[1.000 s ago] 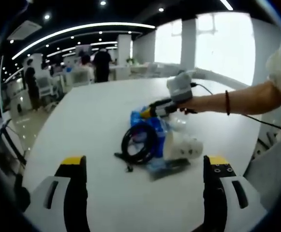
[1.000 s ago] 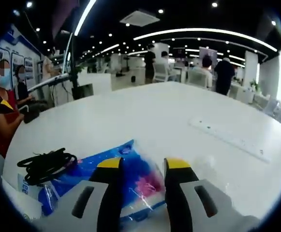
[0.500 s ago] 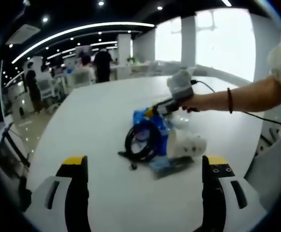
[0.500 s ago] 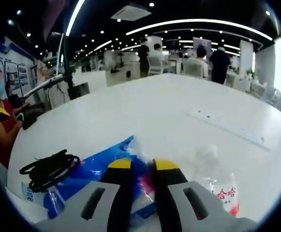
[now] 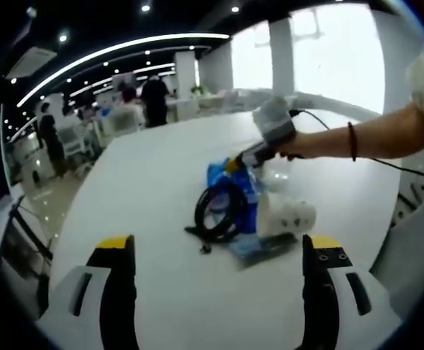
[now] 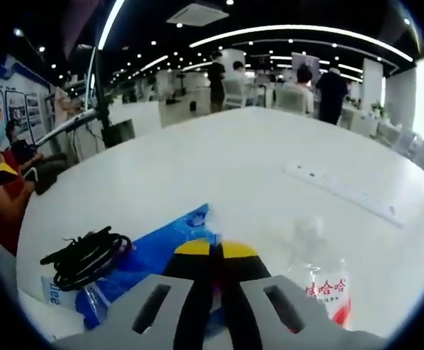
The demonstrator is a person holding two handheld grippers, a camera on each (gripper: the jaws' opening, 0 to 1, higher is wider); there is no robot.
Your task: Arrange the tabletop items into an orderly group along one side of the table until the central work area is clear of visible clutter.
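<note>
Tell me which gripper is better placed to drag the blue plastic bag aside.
Right. The right gripper is shut on the blue plastic bag; the left gripper is open, well short of the pile.

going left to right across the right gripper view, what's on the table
coiled black cable → blue plastic bag, pinched by the right gripper → clear plastic bottle with a red label → long white power strip, farther back on the white table

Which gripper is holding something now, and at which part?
The right gripper pinches the blue plastic bag at its upper edge; the left gripper holds nothing.
</note>
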